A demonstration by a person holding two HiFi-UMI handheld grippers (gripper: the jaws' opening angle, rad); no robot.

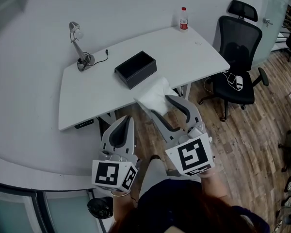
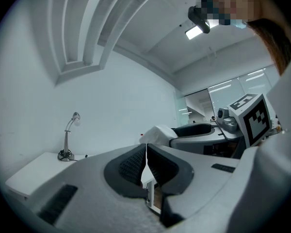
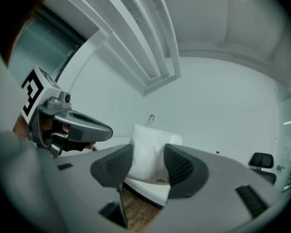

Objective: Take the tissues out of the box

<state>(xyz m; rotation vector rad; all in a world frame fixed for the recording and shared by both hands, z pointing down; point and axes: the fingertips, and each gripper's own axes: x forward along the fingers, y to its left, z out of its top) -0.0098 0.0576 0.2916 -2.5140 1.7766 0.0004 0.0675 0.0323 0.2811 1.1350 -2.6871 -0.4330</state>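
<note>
The tissues [image 1: 155, 97] are sitting as a white pack between the jaws of the right gripper [image 1: 160, 106], which are clamping it from both sides; the right gripper view is showing the pads pressing into the pack [image 3: 148, 152]. The pack is hanging just past the table's [image 1: 87, 98] near edge, clear of the box [image 1: 136, 69] and apart from it.

The box is lying open on the table, its inside looking dark and empty from the head view, so the taking-out itself is looking done. What is remaining, by my judgement, is setting the pack down and letting go.

The left gripper [image 1: 127, 119] is idling below the table edge with its jaws together and nothing between them.

Room for moving is looking generous: bare tabletop is lying on both sides of the box. The lamp [image 1: 78, 45] is standing at the far left corner and the bottle [image 1: 184, 18] at the far right, both well apart from the pack. The chair [image 1: 240, 47] is standing off to the right, beyond the table's end.
</note>
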